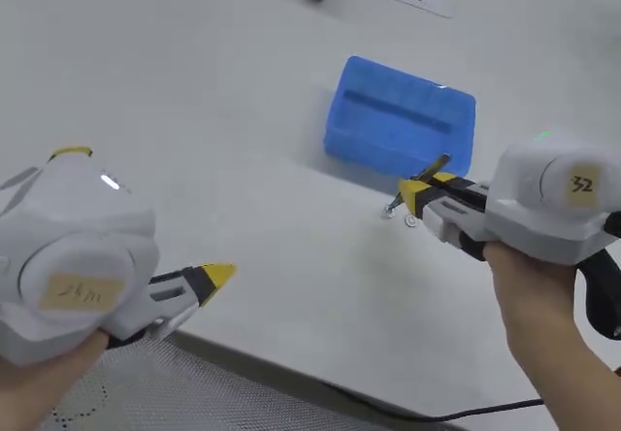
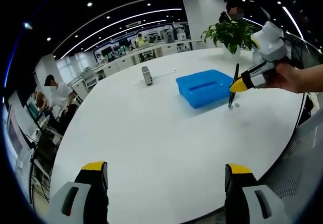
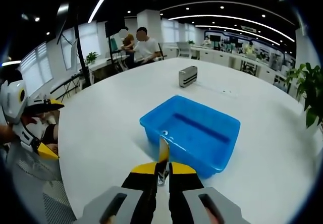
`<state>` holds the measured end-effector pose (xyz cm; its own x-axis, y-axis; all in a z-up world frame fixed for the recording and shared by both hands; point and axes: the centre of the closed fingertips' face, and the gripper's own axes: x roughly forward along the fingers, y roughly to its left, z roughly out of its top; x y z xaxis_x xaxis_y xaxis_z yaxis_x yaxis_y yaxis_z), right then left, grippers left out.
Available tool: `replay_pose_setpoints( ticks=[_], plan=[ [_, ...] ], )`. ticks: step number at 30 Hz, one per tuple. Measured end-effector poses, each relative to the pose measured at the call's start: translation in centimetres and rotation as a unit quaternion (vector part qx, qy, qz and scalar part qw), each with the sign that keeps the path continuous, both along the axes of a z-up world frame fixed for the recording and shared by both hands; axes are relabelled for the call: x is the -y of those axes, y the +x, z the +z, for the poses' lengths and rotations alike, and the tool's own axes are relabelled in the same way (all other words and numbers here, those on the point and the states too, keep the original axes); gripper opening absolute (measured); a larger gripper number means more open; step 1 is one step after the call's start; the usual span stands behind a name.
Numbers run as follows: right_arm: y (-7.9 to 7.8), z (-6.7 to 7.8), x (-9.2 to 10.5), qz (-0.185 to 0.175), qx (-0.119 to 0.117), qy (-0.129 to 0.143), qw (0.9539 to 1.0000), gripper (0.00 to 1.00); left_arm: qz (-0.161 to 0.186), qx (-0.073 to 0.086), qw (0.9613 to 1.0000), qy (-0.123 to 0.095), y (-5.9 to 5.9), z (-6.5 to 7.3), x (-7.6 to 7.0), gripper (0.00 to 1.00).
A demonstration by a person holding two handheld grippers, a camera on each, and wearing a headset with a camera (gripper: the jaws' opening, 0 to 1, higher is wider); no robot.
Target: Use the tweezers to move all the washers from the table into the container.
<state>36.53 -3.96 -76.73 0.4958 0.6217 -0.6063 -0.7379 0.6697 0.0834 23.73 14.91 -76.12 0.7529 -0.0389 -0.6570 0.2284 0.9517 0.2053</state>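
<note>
1. Your right gripper has its jaws pressed together on the tweezers, which point down at the table.
2. Two washers lie flat on the table right by the tweezer tips. The blue container is at about 12 o'clock from them in the head view, near but not touching. I cannot tell whether the tips have a washer yet.
3. Your left gripper is spread and empty. It is well apart from the work, at about 8 o'clock from the washers.
4. A flat, thin washer gives the tips little to bite. If you come in too steep, the tips will likely skate over it and flick it across the table.
5. The washers lie close together, so a sideways nudge at one could knock the other away.
6. The tweezers may twist or slip in the jaws if you press the tips hard on the table.
7. If you carry a washer too low, it could catch the container's near wall and drop outside.
</note>
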Motion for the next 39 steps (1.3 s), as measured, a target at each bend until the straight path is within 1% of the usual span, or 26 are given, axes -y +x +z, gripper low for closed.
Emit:
replay_pose_setpoints(
  ticks=[5,6,9,10,12,14,17,20,22,26,27,30,31,34,39],
  plan=[
    [0.8,2.1,0.0,-0.009,0.014,0.02,0.9997,0.04,0.001,0.004,1.0,-0.003,0.1,0.1,0.0,0.99],
    [1.1,2.7,-0.1,-0.013,0.018,0.027,0.9994,0.04,0.001,0.004,1.0,-0.004,0.1,0.1,0.0,0.99],
    [1.8,4.4,-0.3,-0.019,0.02,0.058,0.9979,0.04,0.0,0.005,1.0,-0.003,0.1,0.2,0.0,0.99],
    [2.2,5.1,-0.4,-0.023,0.024,0.071,0.9969,0.04,0.0,0.005,1.0,-0.004,0.1,0.2,0.1,0.99],
    [2.8,5.8,-0.3,-0.029,0.032,0.075,0.9962,0.04,0.0,0.004,1.0,-0.004,0.1,0.1,0.0,0.99],
    [3.5,6.1,-0.2,-0.035,0.045,0.074,0.9957,0.04,0.0,0.004,1.0,-0.004,0.1,0.1,0.0,0.99],
    [4.4,6.2,0.0,-0.045,0.051,0.076,0.9948,0.04,-0.001,0.001,1.0,-0.003,0.1,0.0,0.1,0.99],
    [5.2,6.1,0.2,-0.052,0.057,0.072,0.9944,0.04,-0.003,-0.002,1.0,-0.001,0.1,-0.1,0.1,0.99],
    [5.7,5.5,0.2,-0.055,0.058,0.065,0.9947,0.04,-0.003,-0.002,1.0,-0.002,0.1,-0.2,0.1,0.99],
    [6.1,3.4,0.2,-0.047,0.055,0.03,0.9969,0.04,-0.003,-0.006,1.0,-0.001,0.0,-0.3,0.1,0.99],
    [6.1,3.2,0.1,-0.046,0.056,0.028,0.997,0.04,-0.003,-0.006,1.0,0.0,0.0,-0.3,0.1,0.99],
    [6.0,2.0,-0.3,-0.04,0.051,0.024,0.9976,0.04,-0.004,-0.007,1.0,0.0,0.0,-0.3,0.1,0.99],
    [6.0,1.5,-0.4,-0.038,0.051,0.017,0.9978,0.04,-0.004,-0.008,1.0,0.001,0.0,-0.4,0.1,0.99],
    [6.0,1.1,-0.6,-0.039,0.045,0.02,0.998,0.04,-0.005,-0.009,0.9999,0.002,0.0,-0.4,0.1,0.99],
    [6.1,0.7,-0.9,-0.033,0.048,0.01,0.9983,0.04,-0.004,-0.01,0.9999,0.002,-0.1,-0.5,0.1,0.99]
  ],
)
